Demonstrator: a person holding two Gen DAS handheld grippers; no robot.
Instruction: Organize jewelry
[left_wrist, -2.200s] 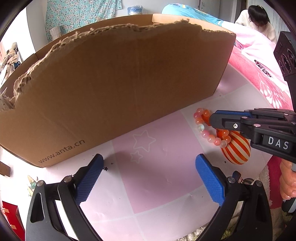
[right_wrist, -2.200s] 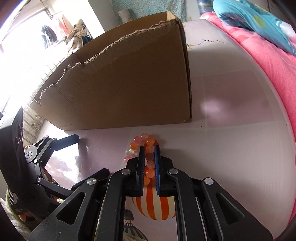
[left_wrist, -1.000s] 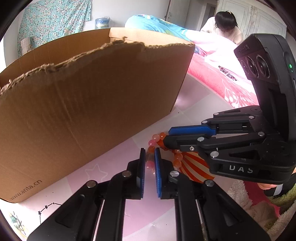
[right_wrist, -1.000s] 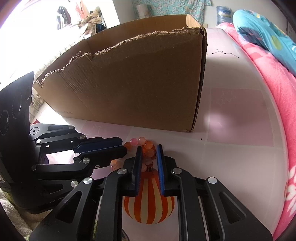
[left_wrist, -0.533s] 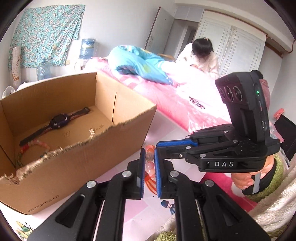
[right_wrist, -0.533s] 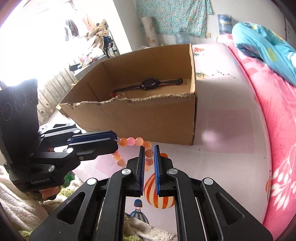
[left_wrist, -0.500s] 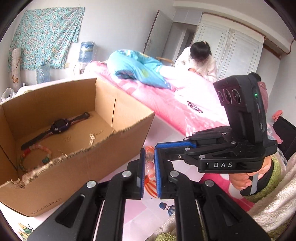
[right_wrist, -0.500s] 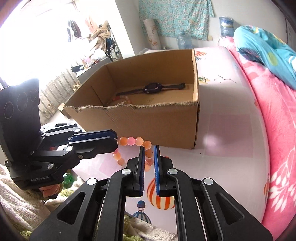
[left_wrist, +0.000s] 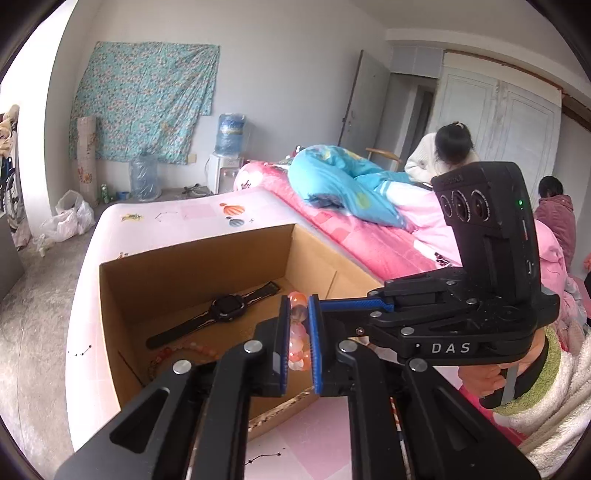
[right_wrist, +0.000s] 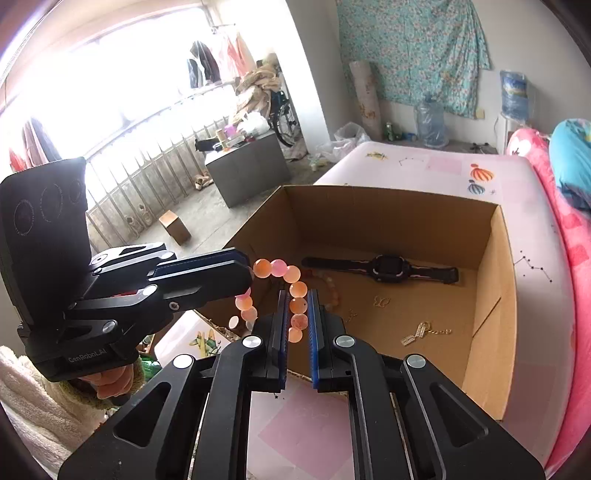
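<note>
While the bead bracelet (right_wrist: 291, 291) is carried between both tools, it is clamped by each of them: the right gripper (right_wrist: 297, 321) is clenched on a run of beads that lies along its fingers, and the left gripper (right_wrist: 236, 273) is clenched on the loop's left side, its fingers crossing from the left. In the left wrist view the same beads are seen pinched in the left gripper (left_wrist: 297, 332), with the right gripper (left_wrist: 354, 306) coming in from the right. The bracelet is held in the air above the near wall of the cardboard box (right_wrist: 491, 332), whose open top lies farther away and lower. On the box floor a black watch (right_wrist: 384, 267), another beaded bracelet (left_wrist: 184, 350) and a small gold chain (right_wrist: 424, 330) are already lying. The coming move is judged to turn on this: the box interior lies forward and down from both grippers, so the loop has to be carried over the torn near edge before it is released, and neither gripper is clearly the nearer.
</note>
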